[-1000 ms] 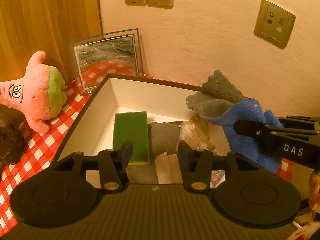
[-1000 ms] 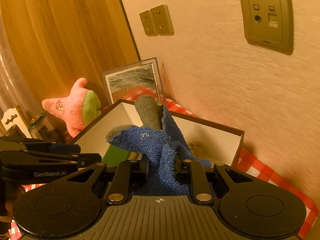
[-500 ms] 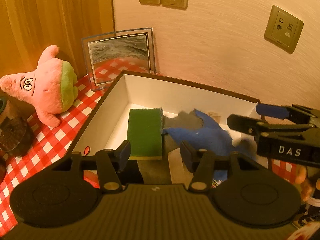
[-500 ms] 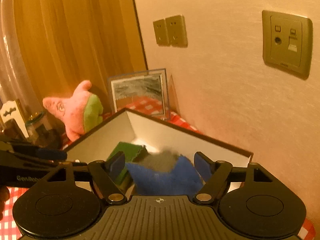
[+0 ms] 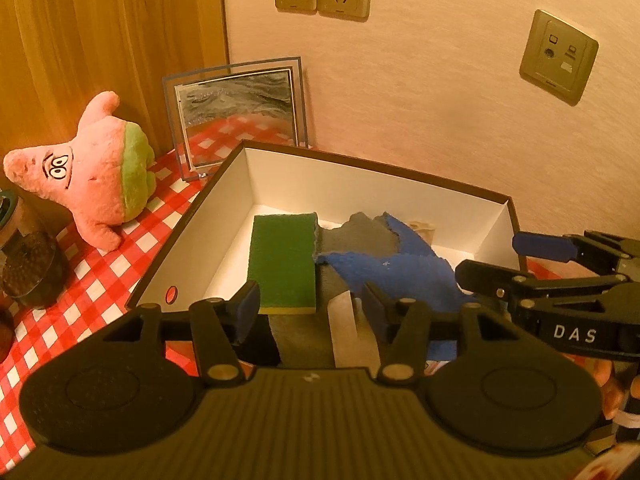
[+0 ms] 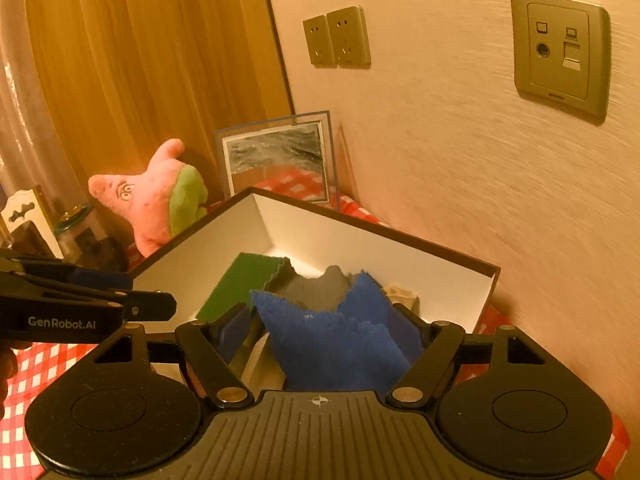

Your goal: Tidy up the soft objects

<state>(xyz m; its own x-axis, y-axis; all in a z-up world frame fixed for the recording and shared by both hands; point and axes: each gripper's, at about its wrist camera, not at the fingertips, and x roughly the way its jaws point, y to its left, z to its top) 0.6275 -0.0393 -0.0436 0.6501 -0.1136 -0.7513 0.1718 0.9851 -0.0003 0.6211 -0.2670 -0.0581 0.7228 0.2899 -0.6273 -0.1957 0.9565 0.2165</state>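
Terrycloth (image 6: 336, 344), blue and grey, crumpled in box (image 6: 384, 240).

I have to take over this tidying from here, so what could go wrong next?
1. The blue cloth lies loose in the box between the open right gripper's fingers; closing or pulling back carelessly could snag it and drag it out.
2. The pink starfish plush sits beside a glass photo frame propped upright; the left gripper could tip the frame while reaching for it.
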